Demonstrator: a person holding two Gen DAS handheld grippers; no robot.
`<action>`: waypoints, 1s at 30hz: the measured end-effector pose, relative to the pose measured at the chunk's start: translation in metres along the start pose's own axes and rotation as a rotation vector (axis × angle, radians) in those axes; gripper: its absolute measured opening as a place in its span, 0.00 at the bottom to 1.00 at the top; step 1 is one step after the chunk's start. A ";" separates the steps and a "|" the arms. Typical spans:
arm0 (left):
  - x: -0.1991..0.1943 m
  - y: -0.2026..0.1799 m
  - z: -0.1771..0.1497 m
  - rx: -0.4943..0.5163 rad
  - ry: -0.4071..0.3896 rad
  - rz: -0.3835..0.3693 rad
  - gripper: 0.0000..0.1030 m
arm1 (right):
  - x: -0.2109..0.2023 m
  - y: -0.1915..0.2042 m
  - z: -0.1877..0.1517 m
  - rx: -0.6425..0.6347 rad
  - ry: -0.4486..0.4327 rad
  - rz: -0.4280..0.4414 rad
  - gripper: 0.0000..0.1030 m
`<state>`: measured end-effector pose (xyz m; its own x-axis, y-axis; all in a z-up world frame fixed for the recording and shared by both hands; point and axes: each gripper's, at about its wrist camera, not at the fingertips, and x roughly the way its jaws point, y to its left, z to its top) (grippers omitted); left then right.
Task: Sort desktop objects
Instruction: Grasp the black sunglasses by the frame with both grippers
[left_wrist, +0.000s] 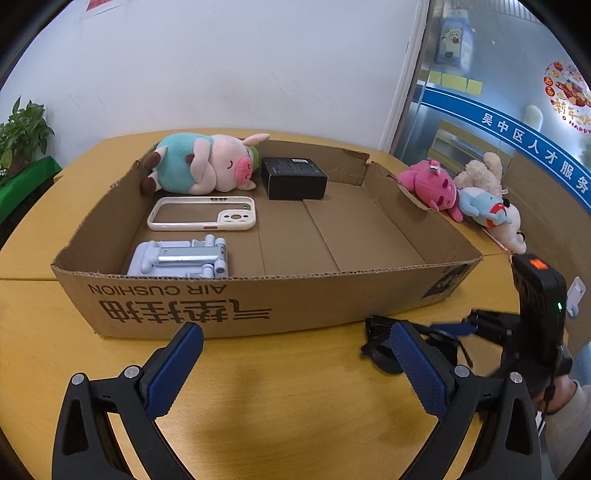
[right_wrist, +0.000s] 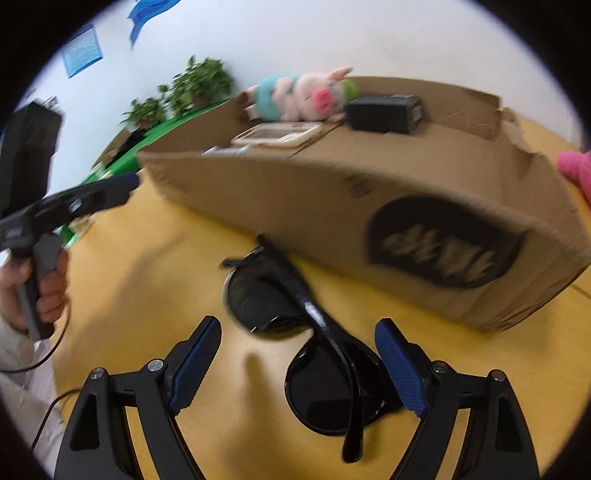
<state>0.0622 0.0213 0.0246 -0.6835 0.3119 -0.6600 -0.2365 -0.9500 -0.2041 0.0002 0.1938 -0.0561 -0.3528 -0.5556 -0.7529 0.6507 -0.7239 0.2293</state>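
Black sunglasses (right_wrist: 325, 398) lie folded on the yellow table in front of the cardboard box (right_wrist: 332, 206). My right gripper (right_wrist: 298, 326) is open and low over them. One lens sits between its blue pads, close to the right-hand pad (right_wrist: 400, 373), and neither pad presses on it. My left gripper (left_wrist: 294, 332) is open and empty, facing the box's front wall (left_wrist: 258, 295). The sunglasses (left_wrist: 380, 354) show partly behind its right finger. Inside the box are a pig plush (left_wrist: 207, 166), a small black box (left_wrist: 293, 177), a white phone case (left_wrist: 201, 214) and a grey phone stand (left_wrist: 177, 258).
Several plush toys (left_wrist: 461, 192) lie on the table to the right of the box. A potted plant (left_wrist: 22, 136) stands at the far left and a glass door (left_wrist: 498, 110) at the right. A hand (right_wrist: 48, 291) holds the left gripper's handle.
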 end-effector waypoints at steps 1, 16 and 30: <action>0.001 0.001 0.000 -0.007 0.006 -0.008 0.99 | -0.001 0.007 -0.005 -0.004 0.006 0.025 0.83; 0.065 -0.050 -0.006 -0.069 0.221 -0.433 0.79 | -0.003 0.059 -0.032 -0.038 0.003 -0.151 0.81; 0.088 -0.079 -0.012 -0.060 0.295 -0.430 0.21 | -0.003 0.072 -0.033 -0.013 -0.023 -0.246 0.54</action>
<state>0.0289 0.1239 -0.0256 -0.3075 0.6644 -0.6812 -0.4067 -0.7390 -0.5372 0.0702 0.1572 -0.0579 -0.5167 -0.3728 -0.7707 0.5518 -0.8333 0.0331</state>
